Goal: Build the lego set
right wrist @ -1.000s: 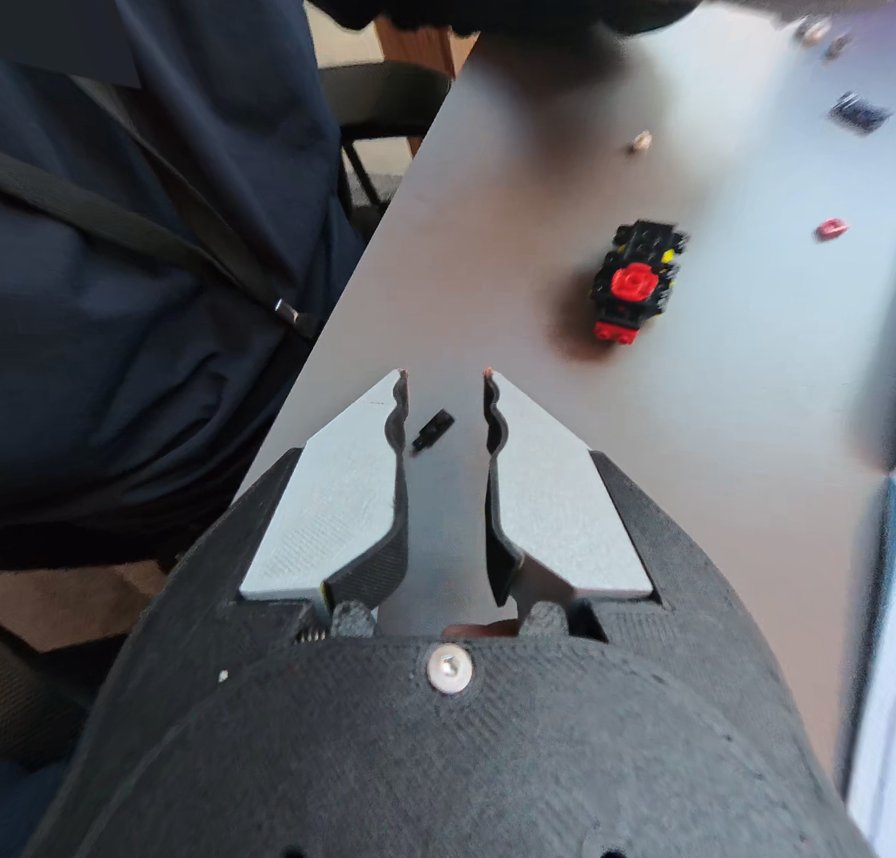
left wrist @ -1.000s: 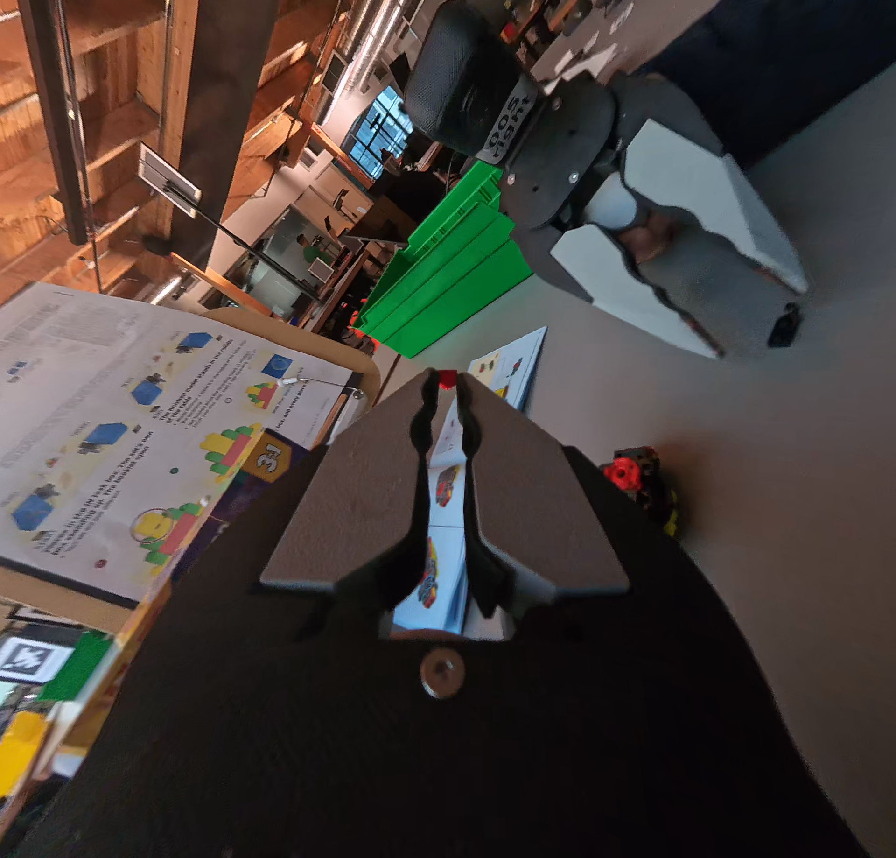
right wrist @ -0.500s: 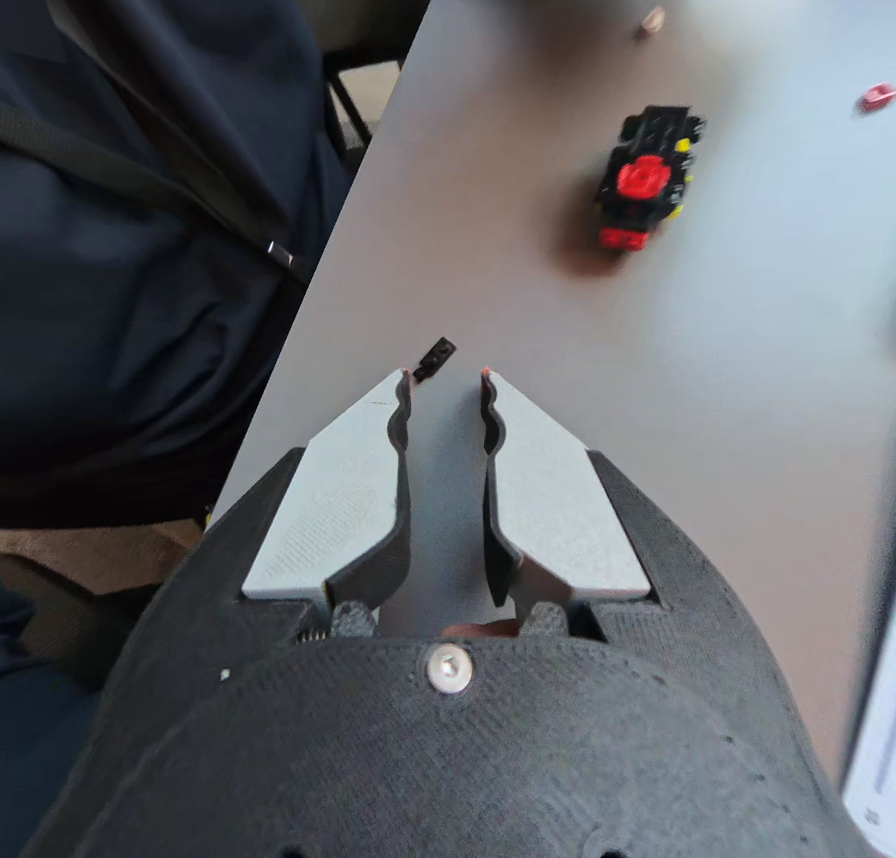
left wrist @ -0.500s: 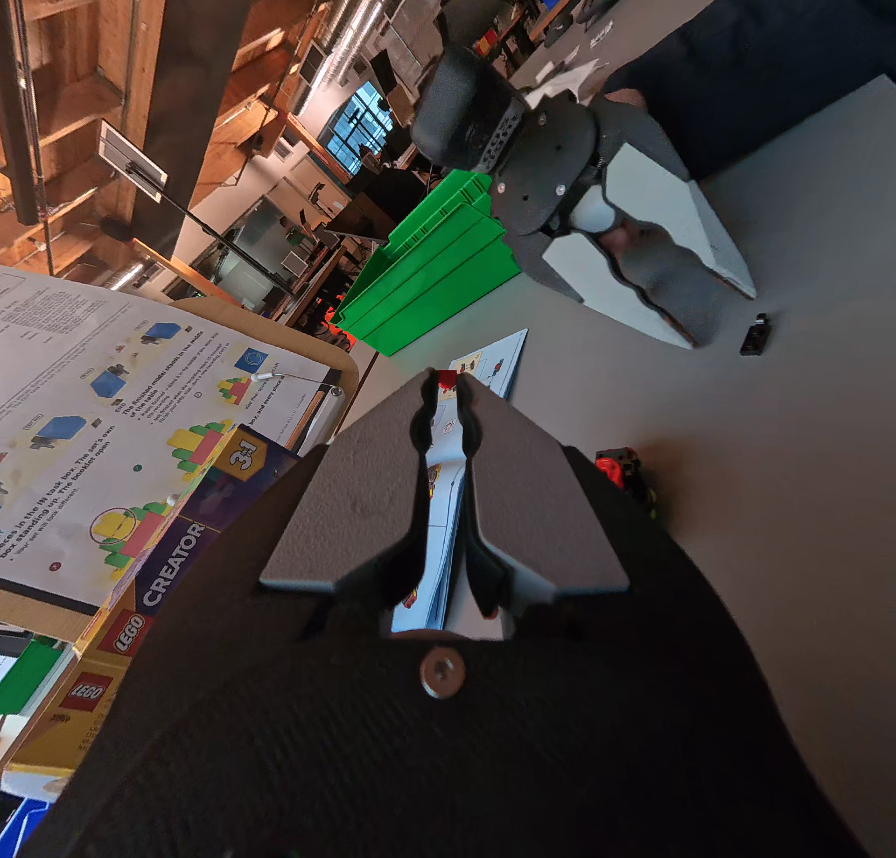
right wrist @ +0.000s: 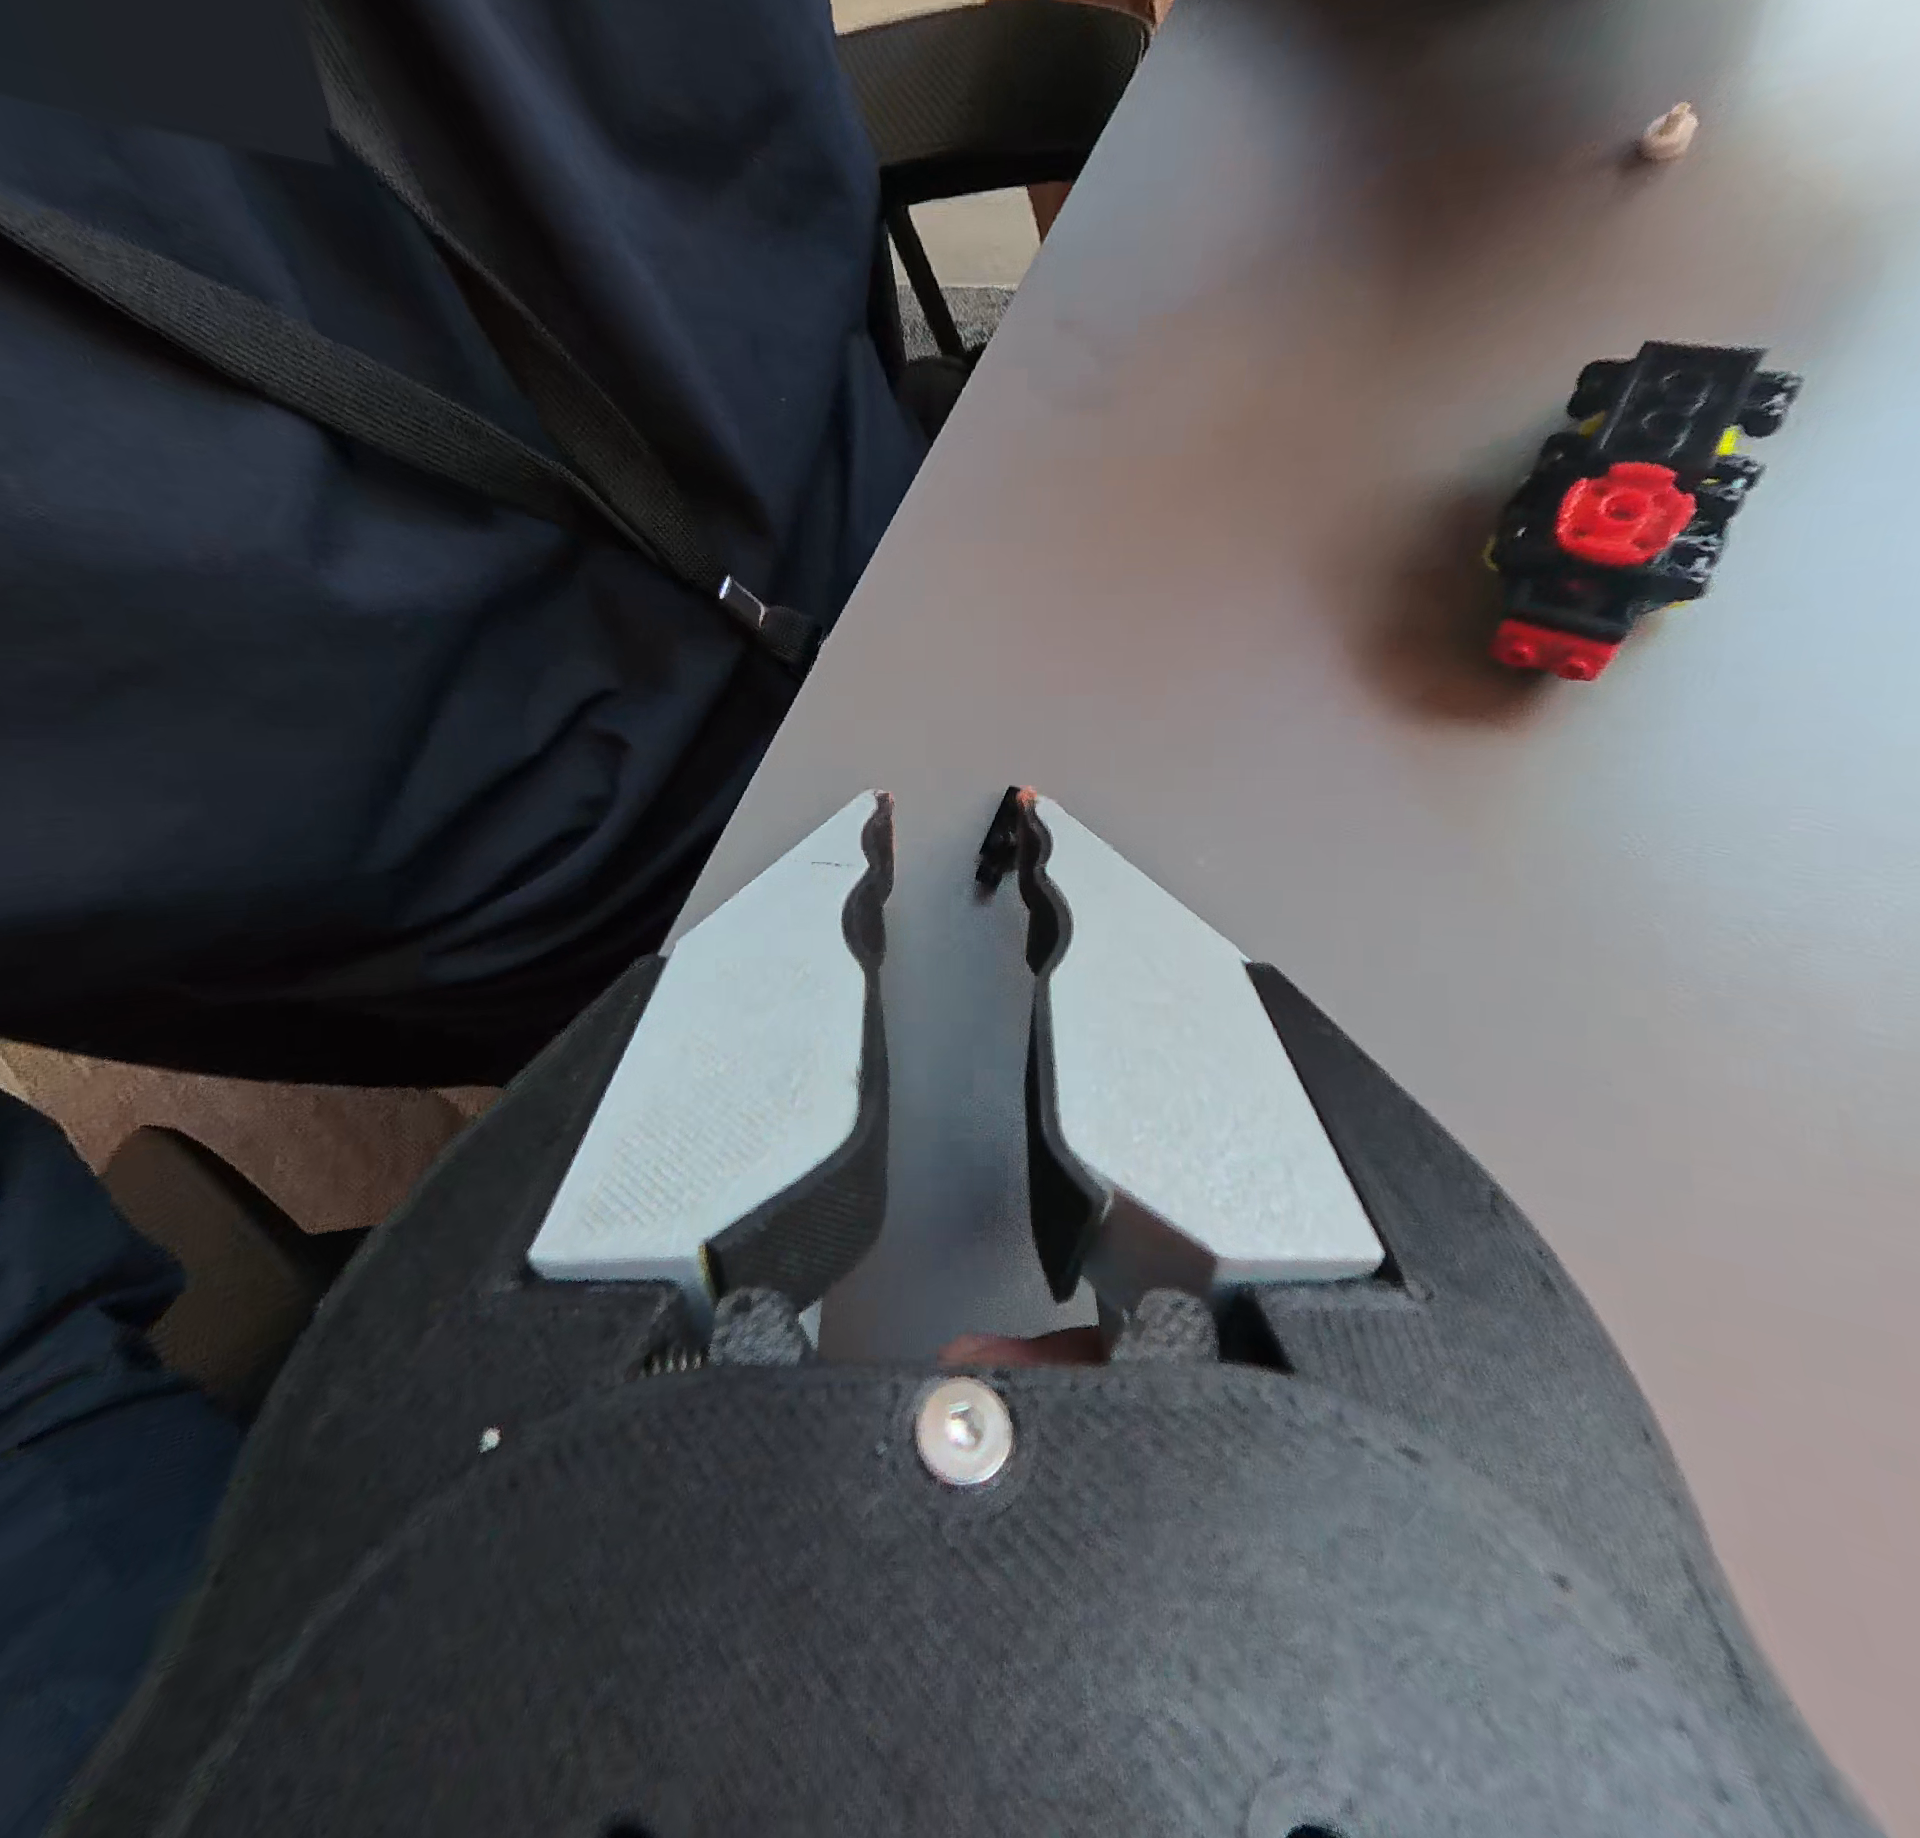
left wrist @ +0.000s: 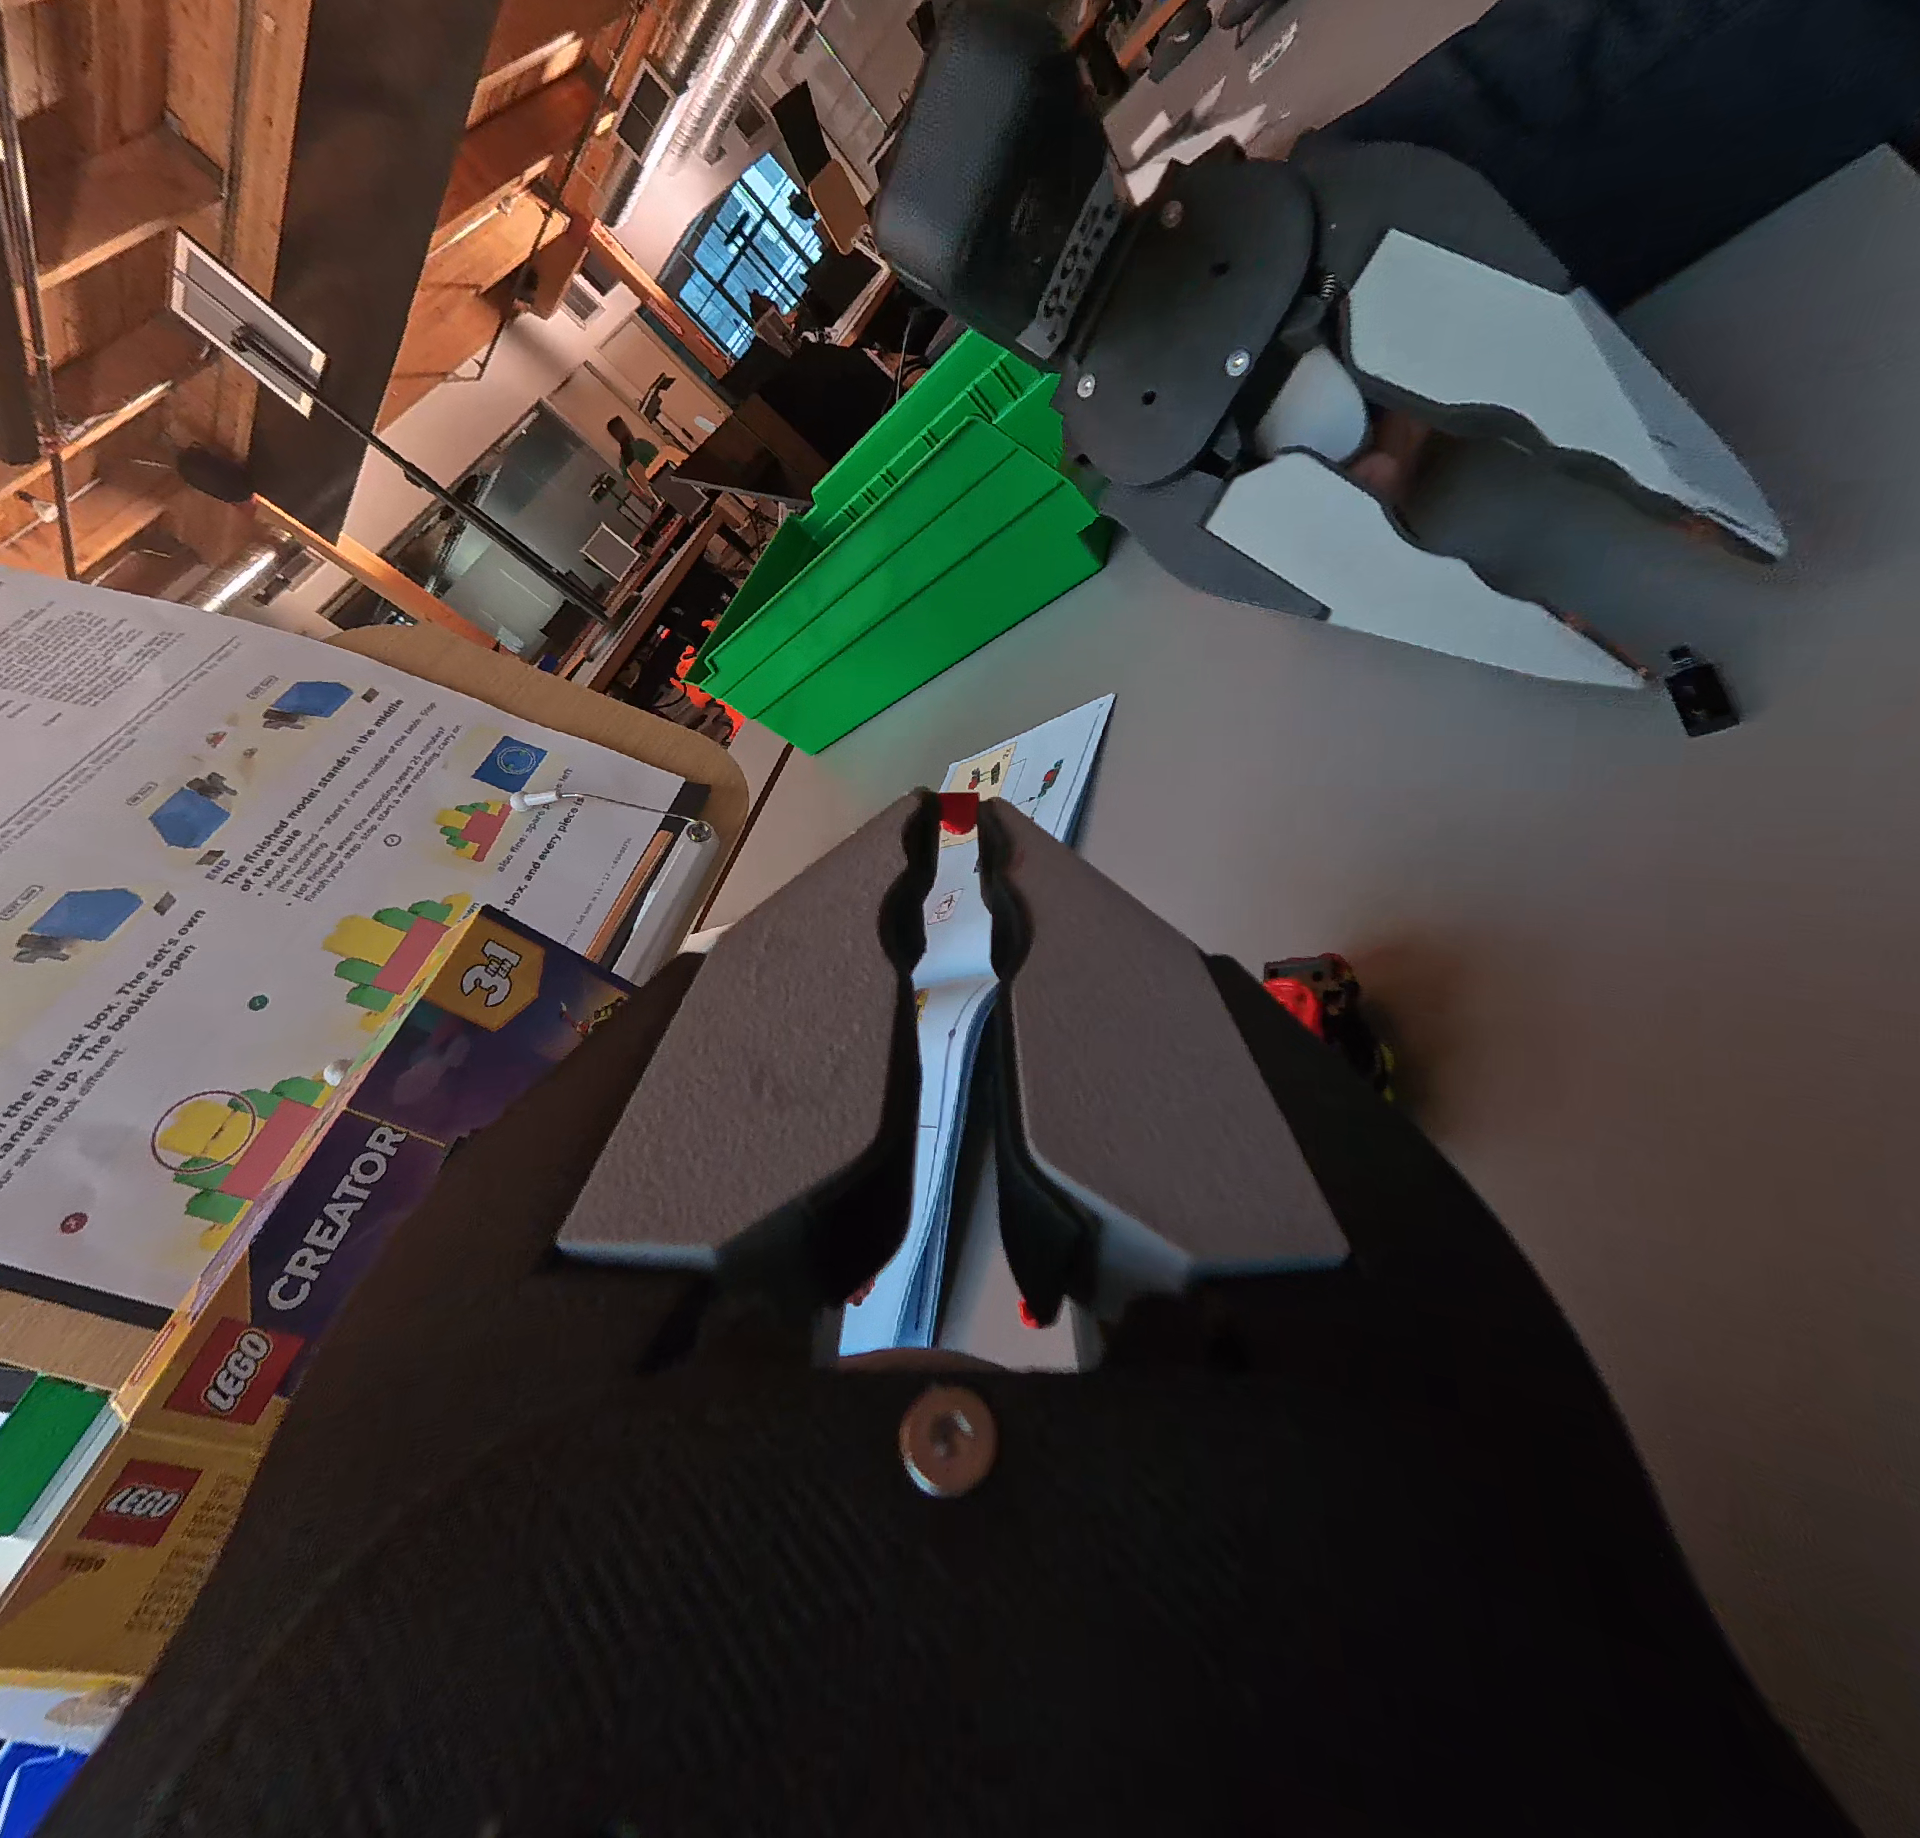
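The left gripper (left wrist: 958, 820), a black body with two brown-grey wedge fingers, is held tilted above the grey table top (left wrist: 1558, 957), pointing over the open white instruction booklet (left wrist: 1049, 765) that lies flat on it. Its fingers are clenched on a small red lego brick (left wrist: 957, 812), pinched right at the tips.

The right gripper (right wrist: 954, 801), black with pale grey wedge fingers, is angled steeply down toward the table's near edge, close to the person's dark navy clothing (right wrist: 364, 386) crossed by a black strap (right wrist: 395, 406). Its jaws stand released, with a clear gap between the tips. A tiny black lego piece (right wrist: 995, 843) lies on the table inside that gap, right against the inner side of the right-hand finger; whether the finger touches it cannot be told. In the left wrist view the same piece (left wrist: 1699, 695) sits just beyond the lower fingertip of the right gripper (left wrist: 1704, 593).

The partly built lego model (right wrist: 1621, 510), black with a round red part on top, a red end and yellow showing at its sides, stands on the table well apart from the right gripper, off to its right. In the left wrist view it (left wrist: 1325, 999) peeks out beside the left gripper's body. A stack of bright green plastic bins (left wrist: 914, 583) and the purple and yellow lego box (left wrist: 343, 1217) sit farther off
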Demonstrator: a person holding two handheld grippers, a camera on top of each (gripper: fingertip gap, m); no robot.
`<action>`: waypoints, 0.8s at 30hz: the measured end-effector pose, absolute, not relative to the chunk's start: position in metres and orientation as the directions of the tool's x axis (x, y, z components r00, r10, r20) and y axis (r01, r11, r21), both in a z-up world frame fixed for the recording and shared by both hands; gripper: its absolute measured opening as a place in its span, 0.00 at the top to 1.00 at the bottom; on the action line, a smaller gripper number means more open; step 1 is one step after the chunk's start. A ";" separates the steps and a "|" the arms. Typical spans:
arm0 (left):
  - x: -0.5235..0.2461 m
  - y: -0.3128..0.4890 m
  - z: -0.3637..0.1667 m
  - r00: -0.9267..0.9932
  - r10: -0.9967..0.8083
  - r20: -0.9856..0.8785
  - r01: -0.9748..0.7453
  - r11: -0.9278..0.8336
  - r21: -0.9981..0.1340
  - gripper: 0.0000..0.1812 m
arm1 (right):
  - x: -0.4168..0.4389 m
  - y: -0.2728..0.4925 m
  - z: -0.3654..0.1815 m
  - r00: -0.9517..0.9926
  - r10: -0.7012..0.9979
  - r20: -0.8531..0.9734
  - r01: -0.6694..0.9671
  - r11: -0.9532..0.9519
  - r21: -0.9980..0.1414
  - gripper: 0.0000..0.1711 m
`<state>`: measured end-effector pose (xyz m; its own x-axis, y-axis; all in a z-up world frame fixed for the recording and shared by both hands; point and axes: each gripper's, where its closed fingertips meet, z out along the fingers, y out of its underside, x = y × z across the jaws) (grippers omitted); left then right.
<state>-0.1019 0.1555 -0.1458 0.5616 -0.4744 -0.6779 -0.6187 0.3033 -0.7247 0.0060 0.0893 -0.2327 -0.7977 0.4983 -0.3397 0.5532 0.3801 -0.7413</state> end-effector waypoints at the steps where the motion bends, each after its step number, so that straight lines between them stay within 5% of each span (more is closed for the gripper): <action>1: -0.102 0.156 -0.146 0.562 -0.477 -0.675 -0.617 0.302 -0.727 0.97 | 0.005 0.092 -0.229 -0.795 0.503 -0.340 0.551 0.363 -0.751 0.89; 11: -0.096 0.158 -0.146 0.562 -0.456 -0.690 -0.625 0.312 -0.716 0.97 | 0.013 0.101 -0.239 -0.770 0.547 -0.330 0.584 0.394 -0.710 0.88; 17: -0.102 0.162 -0.149 0.576 -0.443 -0.687 -0.633 0.291 -0.718 0.97 | -0.002 0.090 -0.235 -0.792 0.583 -0.179 0.499 0.452 -0.739 0.87; 24: -0.106 0.162 -0.146 0.580 -0.432 -0.691 -0.635 0.292 -0.715 0.97 | -0.010 0.097 -0.238 -0.712 0.701 -0.040 0.559 0.533 -0.635 0.87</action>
<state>-0.1056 0.1619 -0.1456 0.5797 -0.4320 -0.6909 -0.6347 0.2923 -0.7154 -0.0103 0.0969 -0.2384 -0.7124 0.7006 -0.0396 0.5593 0.5329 -0.6350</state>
